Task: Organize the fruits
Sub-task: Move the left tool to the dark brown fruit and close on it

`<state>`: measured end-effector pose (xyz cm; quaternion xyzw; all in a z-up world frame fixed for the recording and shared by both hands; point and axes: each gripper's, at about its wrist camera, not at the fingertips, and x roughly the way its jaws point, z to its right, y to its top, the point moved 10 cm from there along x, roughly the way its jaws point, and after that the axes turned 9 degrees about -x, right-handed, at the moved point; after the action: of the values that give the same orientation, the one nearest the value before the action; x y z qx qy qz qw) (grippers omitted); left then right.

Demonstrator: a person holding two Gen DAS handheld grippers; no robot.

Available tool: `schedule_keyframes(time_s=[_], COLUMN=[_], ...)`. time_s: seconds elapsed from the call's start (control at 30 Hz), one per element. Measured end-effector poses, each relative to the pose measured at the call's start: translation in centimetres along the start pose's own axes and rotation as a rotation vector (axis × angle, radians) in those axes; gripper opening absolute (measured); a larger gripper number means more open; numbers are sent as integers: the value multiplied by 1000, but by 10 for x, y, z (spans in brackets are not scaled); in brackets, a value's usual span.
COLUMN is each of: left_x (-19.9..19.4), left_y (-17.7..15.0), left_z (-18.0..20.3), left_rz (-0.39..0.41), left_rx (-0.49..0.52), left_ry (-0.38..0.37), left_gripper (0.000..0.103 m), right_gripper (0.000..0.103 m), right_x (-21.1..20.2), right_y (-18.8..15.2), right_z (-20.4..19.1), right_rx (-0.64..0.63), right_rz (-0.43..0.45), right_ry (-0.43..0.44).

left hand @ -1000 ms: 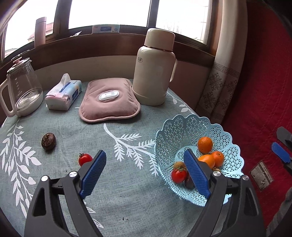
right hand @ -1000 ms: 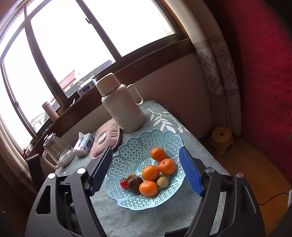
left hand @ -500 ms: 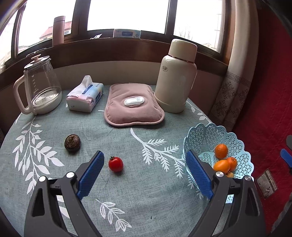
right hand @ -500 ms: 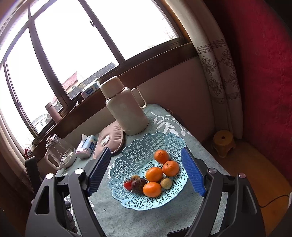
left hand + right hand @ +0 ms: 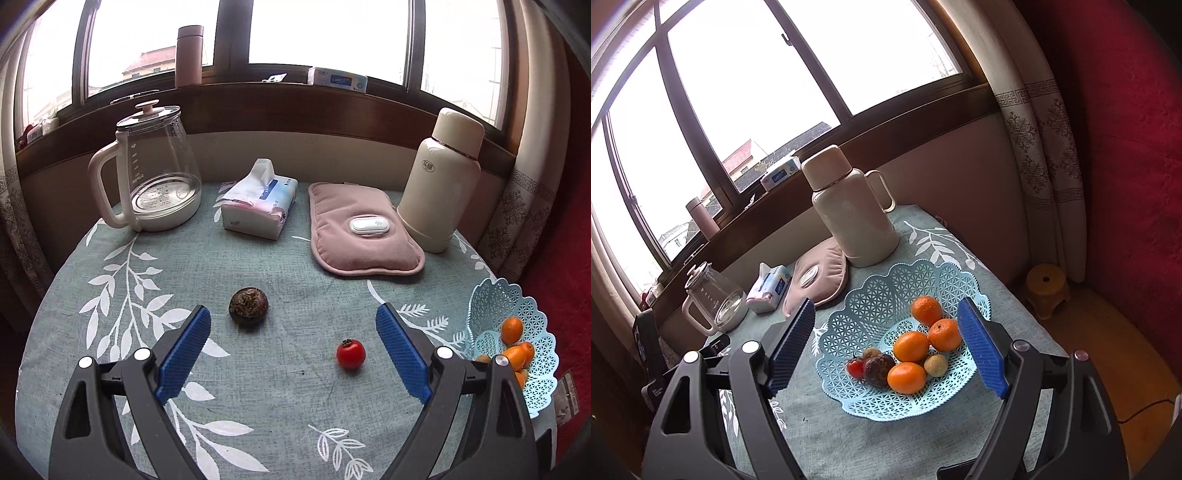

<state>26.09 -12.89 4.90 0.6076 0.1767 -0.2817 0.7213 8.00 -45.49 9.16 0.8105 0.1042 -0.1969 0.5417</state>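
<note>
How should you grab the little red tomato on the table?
Take the tomato across its round middle, one pad on each side, coming down from above. It sits upright with its small stem on top and bare cloth all around, and the open left tool already frames it, so nothing blocks a straight drop.

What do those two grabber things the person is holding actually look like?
Both look the same. The left gripper and the right gripper each have a black plastic frame with cut-out openings and small silver bolt heads. Their two fingers carry flat, ribbed blue pads. No cables, sleeves or hands show.
</note>
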Motion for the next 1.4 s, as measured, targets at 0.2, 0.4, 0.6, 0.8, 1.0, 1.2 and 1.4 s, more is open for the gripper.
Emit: schedule_keyframes(time_s=[0.2,0.4,0.6,0.8,1.0,1.2,1.4], left_x=[15,42,68,86,99,109,119], left_y=[8,0,-6,-11,-16,-18,-20], left_z=[-24,-40,-46,-51,-51,-47,-46], left_rz=[-3,-48,-89,-122,-151,-164,-184], left_rx=[-21,-32,-5,2,9,14,4], left_ry=[55,100,129,136,133,122,116], left_gripper=[90,90,89,82,78,72,62], right_gripper=[81,81,81,84,85,85,85], right_x=[7,11,18,27,36,41,45], right_y=[-4,-10,-24,-41,-59,-70,-77], right_z=[-4,-11,-33,-63,-84,-94,-96], right_rx=[-8,-26,-74,-169,-212,-237,-244], right_rz=[-15,-30,-63,-90,-138,-164,-186], right_ry=[3,13,46,67,106,122,125])
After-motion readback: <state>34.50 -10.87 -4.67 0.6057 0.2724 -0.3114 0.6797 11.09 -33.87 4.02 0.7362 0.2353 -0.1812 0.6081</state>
